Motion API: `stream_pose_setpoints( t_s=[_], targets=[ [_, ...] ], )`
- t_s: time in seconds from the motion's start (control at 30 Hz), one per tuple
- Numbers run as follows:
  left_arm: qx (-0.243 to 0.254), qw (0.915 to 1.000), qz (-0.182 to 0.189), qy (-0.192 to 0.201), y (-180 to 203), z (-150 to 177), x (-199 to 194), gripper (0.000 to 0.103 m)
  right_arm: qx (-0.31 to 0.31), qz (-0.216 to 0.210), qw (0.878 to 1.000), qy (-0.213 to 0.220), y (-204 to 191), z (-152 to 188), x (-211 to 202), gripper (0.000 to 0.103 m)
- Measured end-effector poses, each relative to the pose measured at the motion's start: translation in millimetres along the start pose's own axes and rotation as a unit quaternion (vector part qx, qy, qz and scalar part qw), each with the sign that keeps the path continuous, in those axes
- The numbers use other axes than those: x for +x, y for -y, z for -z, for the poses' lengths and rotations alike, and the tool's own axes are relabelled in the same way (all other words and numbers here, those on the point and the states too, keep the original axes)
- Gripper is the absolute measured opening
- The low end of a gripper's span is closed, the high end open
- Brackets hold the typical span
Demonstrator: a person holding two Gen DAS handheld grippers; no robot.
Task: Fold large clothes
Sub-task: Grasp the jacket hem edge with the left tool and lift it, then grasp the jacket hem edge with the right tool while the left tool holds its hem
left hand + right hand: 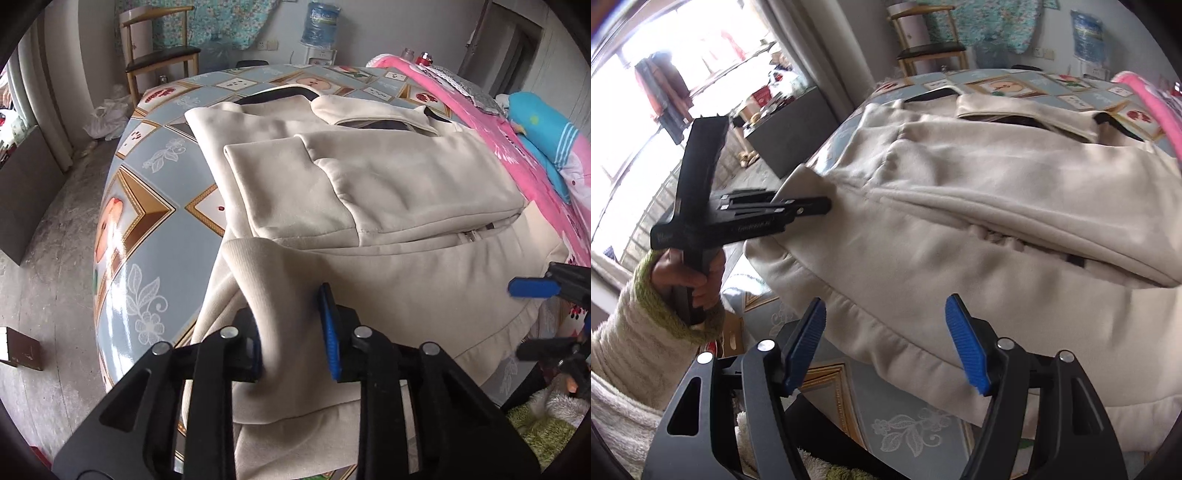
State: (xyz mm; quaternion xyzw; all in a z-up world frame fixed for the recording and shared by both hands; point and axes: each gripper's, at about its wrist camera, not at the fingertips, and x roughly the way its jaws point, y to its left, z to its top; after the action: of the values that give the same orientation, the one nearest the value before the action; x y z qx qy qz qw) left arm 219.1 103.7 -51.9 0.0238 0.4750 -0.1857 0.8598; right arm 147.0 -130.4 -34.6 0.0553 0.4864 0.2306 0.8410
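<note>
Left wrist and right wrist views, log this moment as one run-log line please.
task: fold large clothes | left gripper: shut on cream jacket hem corner | right gripper: open, near hem | sleeves folded in | table: patterned cloth

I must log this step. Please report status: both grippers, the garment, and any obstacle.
Left gripper shut on cream jacket hem. Right gripper open, above the near hem. Jacket part-folded on table. Pink blanket beside it.

1. A wooden chair (159,51) stands upper left, against a pale wall (388,33).
2. A water jug (320,26) sits top centre.
3. Grey concrete floor (40,266) fills the left.
4. Bright window (661,85) upper left in the right wrist view.
</note>
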Motion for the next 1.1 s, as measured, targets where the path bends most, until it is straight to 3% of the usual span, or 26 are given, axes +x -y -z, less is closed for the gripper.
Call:
stream_pose_setpoints(
  t_s=[0.13, 0.6, 0.73, 0.9, 1.1],
  targets=[
    [-0.005, 0.9996, -0.029, 0.004, 7.0, 0.2, -1.0, 0.020, 0.032, 0.036, 0.999, 0.024, 18.8, 0.9, -14.9, 0.078],
    [0.025, 0.9953, -0.094, 0.004, 25.6, 2.0, -0.2, 0.020, 0.129, 0.155, 0.976, 0.084, 120.7, 19.8, -99.2, 0.079],
    [0.015, 0.9956, -0.092, 0.003, 24.2, 1.0, -0.8, 0.020, 0.149, 0.159, 0.972, 0.091, 160.3, 19.0, -125.0, 0.079],
    [0.016, 0.9950, -0.098, 0.003, 25.3, 1.5, 0.0, 0.020, 0.160, 0.124, 0.977, 0.069, 194.4, 17.4, -121.5, 0.078],
    [0.008, 0.9947, -0.103, 0.002, 25.9, 1.9, 0.3, 0.020, 0.130, 0.133, 0.982, 0.026, 201.2, 12.7, -88.2, 0.063]
  ],
)
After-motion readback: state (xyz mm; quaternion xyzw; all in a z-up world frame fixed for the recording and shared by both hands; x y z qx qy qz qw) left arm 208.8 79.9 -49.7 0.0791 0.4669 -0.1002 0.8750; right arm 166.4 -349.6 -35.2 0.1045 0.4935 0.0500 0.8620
